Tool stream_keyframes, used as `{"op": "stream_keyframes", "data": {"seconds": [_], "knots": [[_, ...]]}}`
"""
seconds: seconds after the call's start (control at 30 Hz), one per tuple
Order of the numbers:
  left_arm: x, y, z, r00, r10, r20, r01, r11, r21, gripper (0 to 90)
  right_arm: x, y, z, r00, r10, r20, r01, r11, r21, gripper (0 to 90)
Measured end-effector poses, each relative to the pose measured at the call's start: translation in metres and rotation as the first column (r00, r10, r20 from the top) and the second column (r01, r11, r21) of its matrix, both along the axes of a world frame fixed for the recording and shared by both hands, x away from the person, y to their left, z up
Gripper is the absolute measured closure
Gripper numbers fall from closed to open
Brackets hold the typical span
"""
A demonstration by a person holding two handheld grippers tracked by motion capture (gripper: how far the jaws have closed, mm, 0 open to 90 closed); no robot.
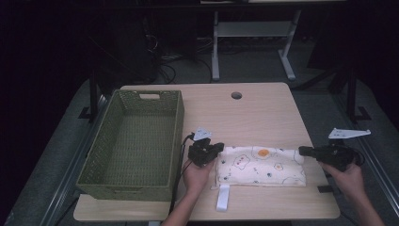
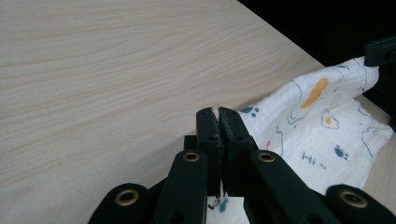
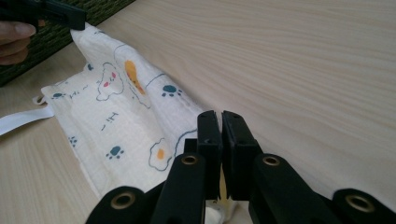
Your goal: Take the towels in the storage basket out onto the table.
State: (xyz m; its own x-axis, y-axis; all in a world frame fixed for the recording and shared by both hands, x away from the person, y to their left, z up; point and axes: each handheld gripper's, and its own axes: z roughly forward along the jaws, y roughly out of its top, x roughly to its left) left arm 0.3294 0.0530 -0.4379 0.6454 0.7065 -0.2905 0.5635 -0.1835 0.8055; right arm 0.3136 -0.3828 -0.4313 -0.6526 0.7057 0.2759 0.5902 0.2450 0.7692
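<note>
Where the near half of a pale wooden table [image 1: 263, 113] is seen from above, a white cloth [image 1: 261, 165] printed with fried eggs, paw prints and small animals is stretched between two black grippers; the left gripper [image 1: 217, 149] is held by a hand [image 1: 196, 175] at the cloth's left end, and the right gripper [image 1: 303, 151] by a hand [image 1: 349, 176] at its right end; the cloth lies toward the table's front edge, just right of a green woven basket [image 1: 136, 141] that stands on the table's left side; a white strap [image 1: 223, 197] hangs from the cloth's near left corner onto the table. Seen from the left gripper's own view, its jaws are pressed together on a corner of the cloth [image 2: 322, 130], a sliver of fabric showing between the tips; the far corner is lifted and pinched by the other gripper at the right edge. Seen from the right gripper's view, its jaws are likewise clamped on a corner of the cloth [image 3: 126, 112]; the cloth's upper edge is raised off the table, while its lower part rests on the wood.
</note>
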Motion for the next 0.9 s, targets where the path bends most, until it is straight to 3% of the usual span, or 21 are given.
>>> {"op": "stream_keyframes", "data": {"seconds": [0.17,0.53,0.7,0.9], "knots": [[-0.008,-0.001,0.001,0.9996,-0.028,0.004,0.028,0.9995,0.016,87.9,-0.007,0.000,-0.004,0.9999,0.013,0.002,-0.013,1.000,-0.006,86.1],[-0.027,0.003,-0.002,0.9976,-0.061,-0.033,0.063,0.9976,0.031,88.0,-0.025,-0.003,-0.007,0.9992,0.039,-0.003,-0.039,0.999,-0.008,86.1],[-0.036,0.005,-0.004,0.9959,-0.081,-0.040,0.083,0.9949,0.057,88.0,-0.037,-0.003,-0.009,0.9989,0.046,-0.006,-0.046,0.999,-0.011,86.0],[-0.045,0.002,-0.009,0.9937,-0.102,-0.046,0.106,0.9902,0.091,87.9,-0.047,0.001,-0.014,0.9981,0.062,-0.007,-0.062,0.997,-0.048,86.0]]}}
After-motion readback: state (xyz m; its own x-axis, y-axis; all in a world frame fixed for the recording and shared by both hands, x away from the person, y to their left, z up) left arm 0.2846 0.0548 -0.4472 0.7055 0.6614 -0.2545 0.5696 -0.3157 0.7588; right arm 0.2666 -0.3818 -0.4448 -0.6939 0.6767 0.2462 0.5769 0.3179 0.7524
